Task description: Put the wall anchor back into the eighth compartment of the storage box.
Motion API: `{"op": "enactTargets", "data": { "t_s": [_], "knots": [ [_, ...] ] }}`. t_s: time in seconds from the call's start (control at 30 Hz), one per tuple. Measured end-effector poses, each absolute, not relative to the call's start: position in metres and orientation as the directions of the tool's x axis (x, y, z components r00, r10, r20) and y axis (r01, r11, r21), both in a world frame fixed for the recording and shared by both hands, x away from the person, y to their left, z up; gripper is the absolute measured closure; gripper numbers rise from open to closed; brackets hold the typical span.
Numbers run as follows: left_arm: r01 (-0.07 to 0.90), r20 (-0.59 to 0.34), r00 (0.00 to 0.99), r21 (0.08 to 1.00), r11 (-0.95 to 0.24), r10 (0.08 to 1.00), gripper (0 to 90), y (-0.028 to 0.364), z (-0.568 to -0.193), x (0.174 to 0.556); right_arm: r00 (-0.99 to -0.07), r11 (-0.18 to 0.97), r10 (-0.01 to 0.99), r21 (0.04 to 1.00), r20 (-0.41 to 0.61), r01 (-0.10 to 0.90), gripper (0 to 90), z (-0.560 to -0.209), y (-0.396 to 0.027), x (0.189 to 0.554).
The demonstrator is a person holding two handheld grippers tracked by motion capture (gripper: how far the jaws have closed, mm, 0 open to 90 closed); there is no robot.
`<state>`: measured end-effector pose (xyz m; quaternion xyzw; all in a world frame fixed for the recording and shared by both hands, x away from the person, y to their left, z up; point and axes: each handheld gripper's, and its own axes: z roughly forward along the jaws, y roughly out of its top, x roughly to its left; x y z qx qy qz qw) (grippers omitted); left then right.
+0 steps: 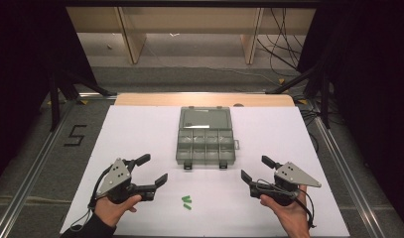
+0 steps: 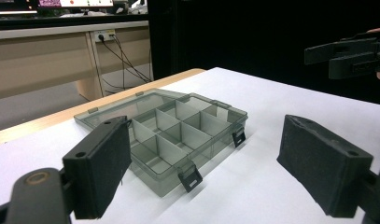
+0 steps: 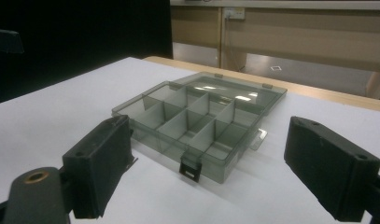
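The left hand-held gripper (image 1: 152, 170) is held just above the white surface (image 1: 140, 134) near its front left, its two black jaws spread wide with nothing between them; the grey three-cornered plate sits on top and the person's left hand (image 1: 115, 208) grips it from below. The right hand-held gripper (image 1: 255, 168) mirrors it at the front right, held by the right hand (image 1: 289, 213), and its jaws also stand wide apart and empty. Both point inward and forward toward the middle of the surface. Between the two, close to the front edge, lie two small green pieces (image 1: 186, 202), just beside each other and well apart from either set of jaws. Farther out, at the centre of the surface, sits a clear grey compartment box (image 1: 206, 144) with its lid (image 1: 205, 119) swung open and lying flat behind it; two black latches hang at its near edge. In the left gripper view the box (image 2: 178, 140) shows its dividers between the jaws, and its compartments look empty; the right gripper view shows the box (image 3: 197, 121) from the other side. Beyond the white sheet, a strip of the wooden tabletop (image 1: 204, 99) shows at the back.
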<state>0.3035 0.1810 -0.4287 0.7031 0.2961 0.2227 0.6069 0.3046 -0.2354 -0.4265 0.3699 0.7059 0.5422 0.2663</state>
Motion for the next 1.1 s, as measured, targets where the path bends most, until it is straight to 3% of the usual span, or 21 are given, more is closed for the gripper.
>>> {"op": "enactTargets", "data": {
  "t_s": [0.03,0.7,0.83,0.9,1.1],
  "knots": [
    [0.146,-0.046,0.726,0.985,-0.088,0.686,16.3,0.181,-0.429,0.304,-0.593,0.124,0.805,0.972,0.02,0.202,15.8,-0.428,-0.234,0.307],
    [0.142,-0.036,0.727,0.985,-0.099,0.686,16.3,0.181,-0.429,0.305,-0.631,0.191,0.776,0.96,-0.02,0.205,15.8,-0.421,-0.222,0.311],
    [0.151,-0.044,0.723,0.984,-0.096,0.69,16.3,0.181,-0.429,0.305,-0.668,0.25,0.742,0.946,-0.049,0.209,16.1,-0.414,-0.216,0.315],
    [0.154,-0.048,0.721,0.984,-0.092,0.691,16.3,0.181,-0.429,0.305,-0.739,0.304,0.673,0.916,-0.013,0.261,18.3,-0.413,-0.21,0.319],
    [0.151,-0.047,0.721,0.984,-0.09,0.691,16.2,0.182,-0.429,0.304,-0.81,0.48,0.575,0.849,-0.115,0.22,22.6,-0.41,-0.185,0.327]
  ]
}}
